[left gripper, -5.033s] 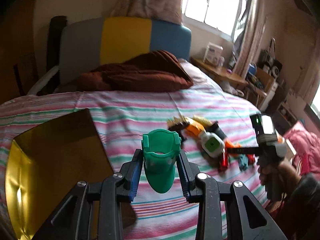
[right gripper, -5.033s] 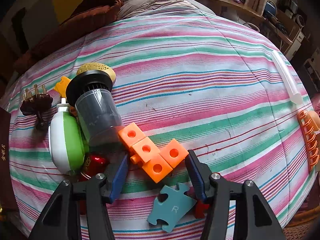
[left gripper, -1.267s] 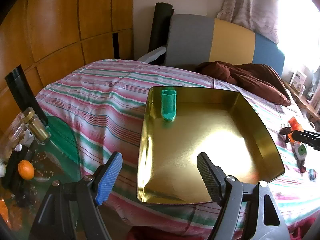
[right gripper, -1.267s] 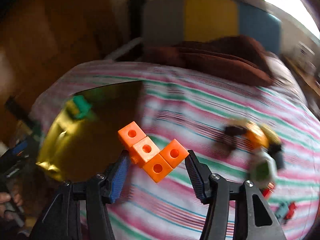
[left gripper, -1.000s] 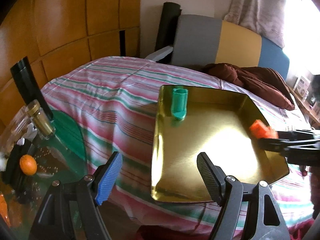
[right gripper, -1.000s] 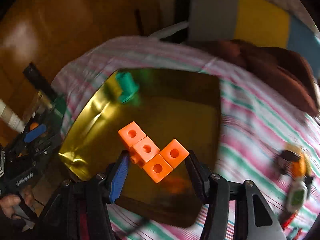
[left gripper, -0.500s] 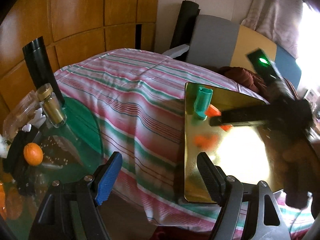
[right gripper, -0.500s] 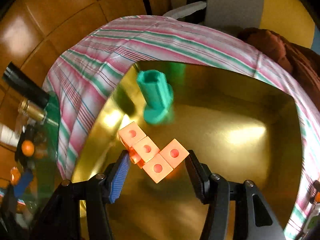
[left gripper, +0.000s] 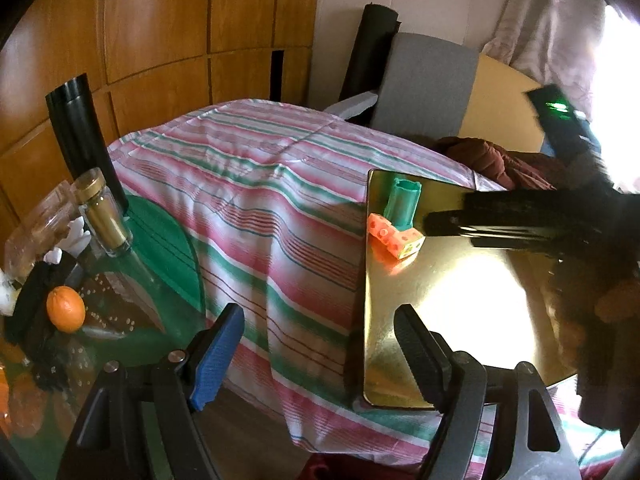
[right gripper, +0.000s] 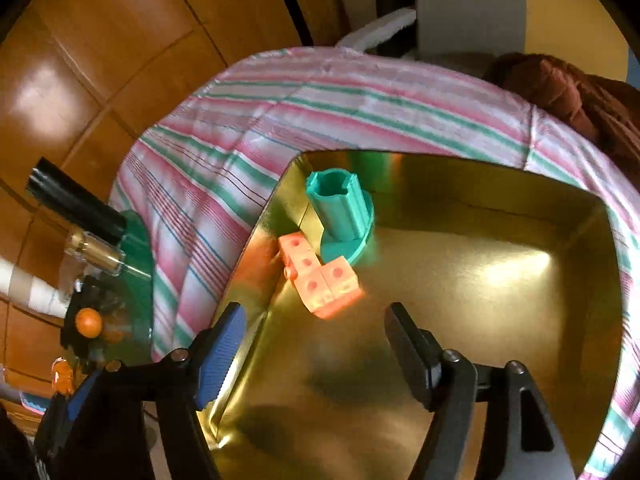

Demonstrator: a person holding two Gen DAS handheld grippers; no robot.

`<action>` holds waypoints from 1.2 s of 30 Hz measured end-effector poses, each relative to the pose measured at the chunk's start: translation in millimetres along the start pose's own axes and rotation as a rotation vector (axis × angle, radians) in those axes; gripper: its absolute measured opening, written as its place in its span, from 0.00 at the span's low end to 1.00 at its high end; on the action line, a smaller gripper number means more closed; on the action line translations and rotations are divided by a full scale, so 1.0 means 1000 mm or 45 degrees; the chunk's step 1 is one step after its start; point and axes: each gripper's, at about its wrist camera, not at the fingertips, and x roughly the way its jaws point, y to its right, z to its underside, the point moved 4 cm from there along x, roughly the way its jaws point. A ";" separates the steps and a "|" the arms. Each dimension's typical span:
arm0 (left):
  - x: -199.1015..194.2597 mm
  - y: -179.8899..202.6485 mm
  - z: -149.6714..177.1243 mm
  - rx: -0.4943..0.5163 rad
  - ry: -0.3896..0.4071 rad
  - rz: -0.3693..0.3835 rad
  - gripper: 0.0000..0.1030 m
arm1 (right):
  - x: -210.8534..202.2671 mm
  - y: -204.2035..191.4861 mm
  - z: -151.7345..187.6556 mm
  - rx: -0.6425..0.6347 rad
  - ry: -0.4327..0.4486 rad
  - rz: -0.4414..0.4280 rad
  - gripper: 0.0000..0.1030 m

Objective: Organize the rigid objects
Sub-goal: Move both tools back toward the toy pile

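Two grippers, both empty. The right gripper [right gripper: 312,344] hovers over the gold tray [right gripper: 500,360] with its jaws spread wide and nothing between them; the left gripper [left gripper: 320,344] is likewise wide open, holding nothing, off the tray's near left corner over the hanging striped bedcover [left gripper: 248,208].

Just ahead of the right gripper, the orange block cluster [right gripper: 320,276] lies on the tray floor close to the left wall, toward the far left corner. It sits just beside the base of the teal cup-shaped piece [right gripper: 340,216], which stands upright in that corner; whether the two touch cannot be settled, as the cluster is motion-blurred in the right wrist view.

Handling judgement: the cluster is stiff, light moulded plastic (snap-together cubes, apparently), not fragile. Its flat opposite faces offer the best hold; a grip across a joint might part the cubes. On polished metal it may slide if nudged.

View differences: the right wrist view looks down into the teal piece's hollow top and shows all the tray walls. The left wrist view alone shows the right gripper's body reaching in over the tray, plus an orange fruit [left gripper: 66,309] and a gold-capped bottle [left gripper: 105,216] on a side table beyond the bed.
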 end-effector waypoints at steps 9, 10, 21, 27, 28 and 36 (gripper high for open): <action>-0.012 0.019 0.001 0.070 0.025 0.025 0.76 | -0.059 0.022 0.032 -0.054 0.138 0.103 0.71; -0.013 0.023 0.001 0.083 0.026 0.026 0.77 | -0.065 0.025 0.035 -0.061 0.155 0.117 0.71; -0.024 0.052 0.003 0.192 0.037 0.068 0.77 | -0.125 0.071 0.070 -0.025 0.319 0.285 0.71; -0.024 0.073 0.006 0.262 0.027 0.093 0.77 | -0.158 0.121 0.089 0.061 0.363 0.390 0.71; -0.023 0.076 0.006 0.269 0.024 0.098 0.77 | -0.166 0.134 0.093 0.085 0.372 0.414 0.71; -0.022 0.104 0.007 0.353 0.018 0.126 0.77 | -0.218 0.234 0.131 0.286 0.397 0.616 0.71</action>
